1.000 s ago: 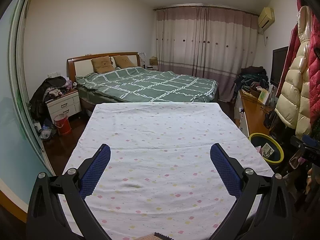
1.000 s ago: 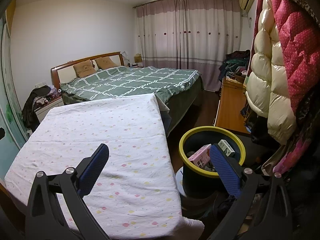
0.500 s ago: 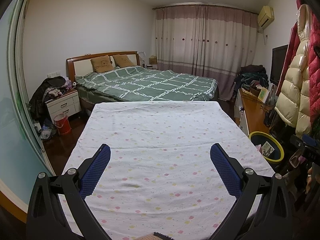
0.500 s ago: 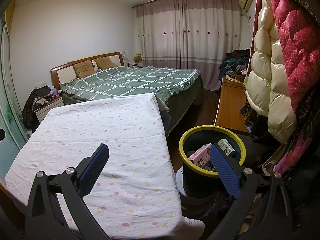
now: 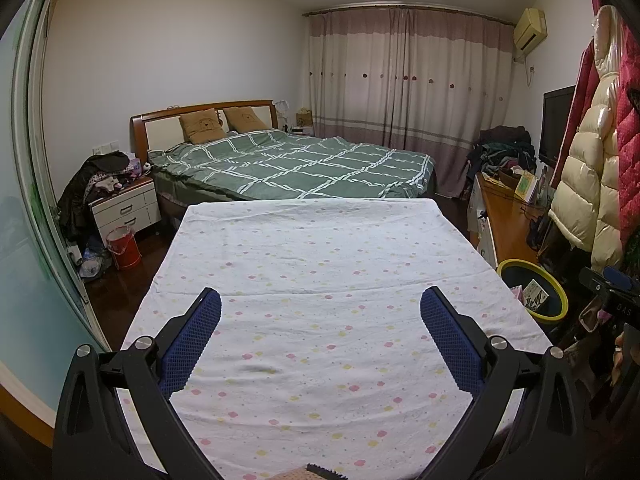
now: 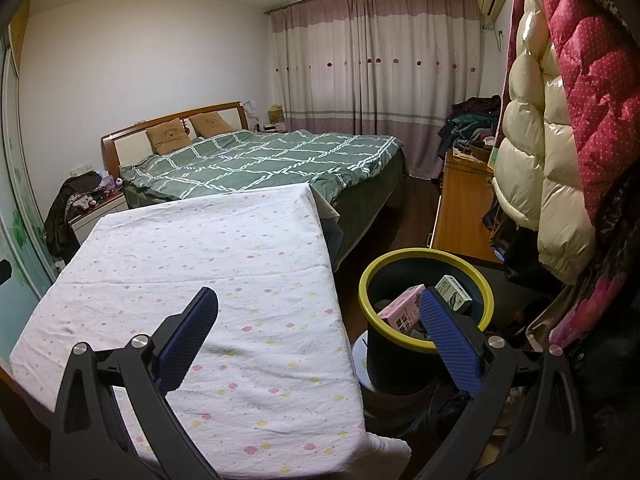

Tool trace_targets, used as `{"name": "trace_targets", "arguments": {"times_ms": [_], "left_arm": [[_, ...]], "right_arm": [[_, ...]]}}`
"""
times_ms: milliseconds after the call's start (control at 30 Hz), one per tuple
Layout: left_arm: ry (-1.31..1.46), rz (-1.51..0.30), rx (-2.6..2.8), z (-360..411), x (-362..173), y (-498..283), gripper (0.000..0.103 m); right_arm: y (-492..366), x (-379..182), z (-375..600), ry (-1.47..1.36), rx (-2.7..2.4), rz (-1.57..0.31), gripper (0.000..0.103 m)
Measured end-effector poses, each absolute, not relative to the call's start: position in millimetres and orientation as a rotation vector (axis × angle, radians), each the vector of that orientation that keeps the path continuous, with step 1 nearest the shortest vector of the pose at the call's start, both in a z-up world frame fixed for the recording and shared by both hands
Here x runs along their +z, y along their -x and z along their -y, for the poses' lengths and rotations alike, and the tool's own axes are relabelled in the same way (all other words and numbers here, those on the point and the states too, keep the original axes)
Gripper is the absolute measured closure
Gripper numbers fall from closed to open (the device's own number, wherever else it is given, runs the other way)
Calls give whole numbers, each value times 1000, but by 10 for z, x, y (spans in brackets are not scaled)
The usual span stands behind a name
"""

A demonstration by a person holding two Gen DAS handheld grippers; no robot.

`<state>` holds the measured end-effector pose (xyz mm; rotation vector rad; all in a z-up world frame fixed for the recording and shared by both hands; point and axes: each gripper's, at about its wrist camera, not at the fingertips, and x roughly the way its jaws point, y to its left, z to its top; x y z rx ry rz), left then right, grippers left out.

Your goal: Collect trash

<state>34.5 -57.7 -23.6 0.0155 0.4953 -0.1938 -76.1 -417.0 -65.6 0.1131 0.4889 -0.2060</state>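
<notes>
From the left wrist camera, the left gripper (image 5: 320, 304), black with blue textured pads, is spread wide with nothing between its fingers, held over a table covered in a white cloth dotted with small pink and yellow flowers (image 5: 312, 264). The cloth's surface is bare. Beyond the table stands a bed with a green quilt crossed by white lines (image 5: 296, 164), and closed pink and cream curtains (image 5: 408, 80) hang along the far wall. At the right edge, just beside the table, is a dark round bin with a yellow rim (image 5: 558, 312); cartons show inside it. From the right wrist camera, the right gripper (image 6: 318, 300) is likewise released and grasps nothing, its left finger over the flowered cloth and its right finger (image 6: 448, 332) in front of the bin. The yellow-rimmed bin (image 6: 374, 270) stands on the floor just beside the table's right edge. Inside it lie the trash: a pink carton (image 6: 400, 310) and a green and white carton (image 6: 454, 294). Puffy cream and red coats (image 6: 560, 160) hang at the right.
</notes>
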Motion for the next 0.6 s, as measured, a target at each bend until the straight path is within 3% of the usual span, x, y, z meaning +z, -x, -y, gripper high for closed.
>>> {"name": "trace_targets", "arguments": {"times_ms": [600], "left_arm": [[-21,-498,-196,606,-301,-356,5]], "right_arm": [[751,-677,4164,-116,-205,-494,7]]}}
